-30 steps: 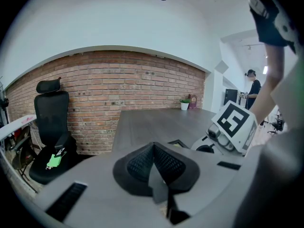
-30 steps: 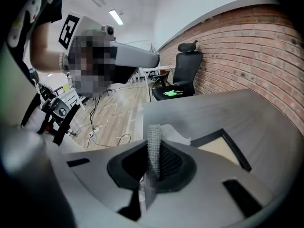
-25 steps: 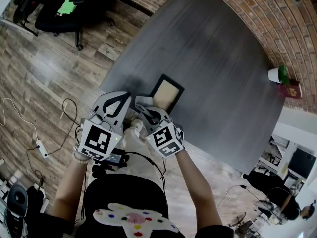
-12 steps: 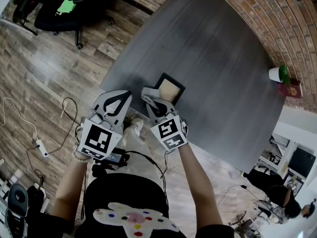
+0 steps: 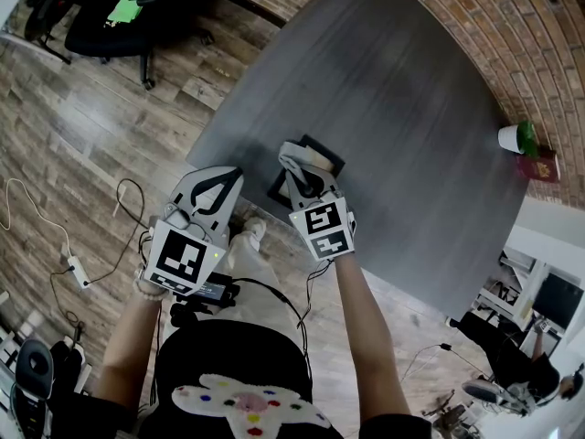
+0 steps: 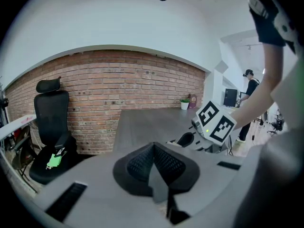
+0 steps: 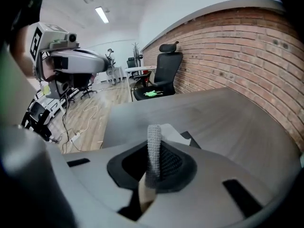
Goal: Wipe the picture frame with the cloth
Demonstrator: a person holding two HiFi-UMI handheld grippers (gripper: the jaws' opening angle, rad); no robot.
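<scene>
A dark-rimmed picture frame (image 5: 327,154) with a pale middle lies near the front edge of the grey table (image 5: 393,90). My right gripper (image 5: 293,156) is over it and covers most of it. Its jaws are shut on a grey knitted cloth (image 7: 153,141), which stands as a narrow strip between them. In the right gripper view, a corner of the frame (image 7: 189,137) shows just beyond the jaws. My left gripper (image 5: 230,176) hangs off the table's front edge, left of the frame, with its jaws shut on nothing (image 6: 153,152).
A small plant in a white cup (image 5: 512,138) and a red book (image 5: 537,165) sit at the table's far right edge. A black office chair (image 5: 119,12) stands on the wooden floor at far left. Cables and a power strip (image 5: 73,268) lie on the floor.
My right gripper has moved forward and to the right with the cloth, from the table's edge onto the frame. The left gripper has stayed in place.
</scene>
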